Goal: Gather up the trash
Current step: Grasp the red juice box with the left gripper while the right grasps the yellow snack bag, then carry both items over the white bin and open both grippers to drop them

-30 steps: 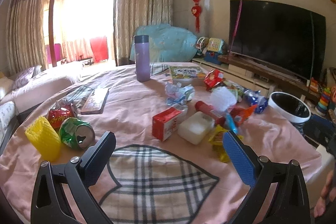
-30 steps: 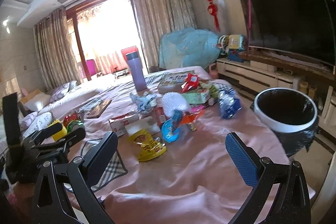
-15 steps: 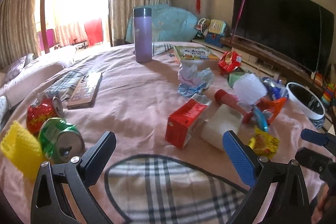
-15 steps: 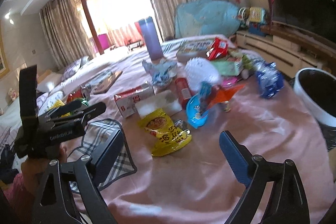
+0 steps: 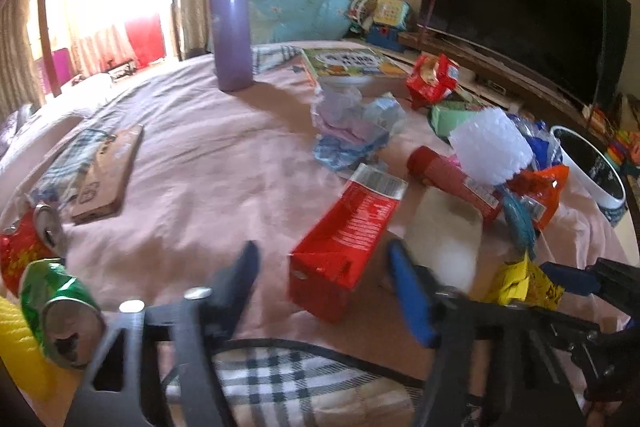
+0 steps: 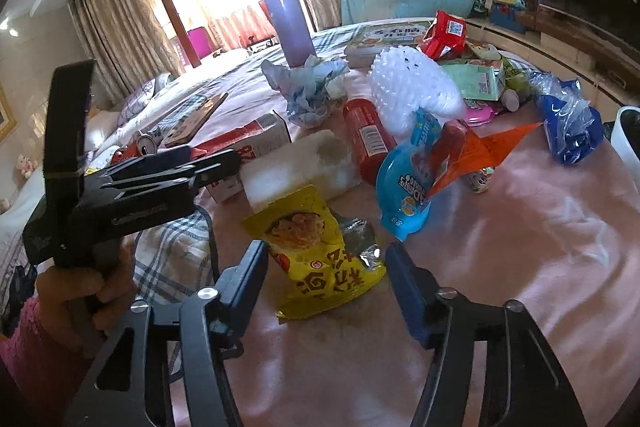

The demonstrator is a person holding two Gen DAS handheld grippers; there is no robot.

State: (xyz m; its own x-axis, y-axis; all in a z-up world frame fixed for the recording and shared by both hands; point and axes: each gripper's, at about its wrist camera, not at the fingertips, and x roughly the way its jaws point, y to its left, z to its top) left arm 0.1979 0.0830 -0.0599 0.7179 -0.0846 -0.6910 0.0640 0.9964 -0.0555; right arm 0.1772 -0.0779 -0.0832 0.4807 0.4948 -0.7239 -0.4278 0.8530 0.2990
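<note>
- I see one bin standing off the right edge of the pink bedspread: white rim, dark inside; I cannot tell what is in it
- Purple flask upright at the far side, dark lid on; contents not visible
- Green can lying on its side at the left, opened end toward my left camera, dented; a red can touches it from behind
- Red carton lies flat, its near end between the jaws of my left gripper; the jaws are closing, pads not yet on it
- White block just right of the carton
- Yellow snack bag, crumpled, torn foil edge on its right, lies between the jaws of my right gripper; those jaws are closing too, with a gap on each side of the bag
- Beyond it: blue pouch, orange wrapper, red tube, white foam net, crumpled blue plastic bag
- A hand in a pink sleeve holds the left gripper's handle
</note>
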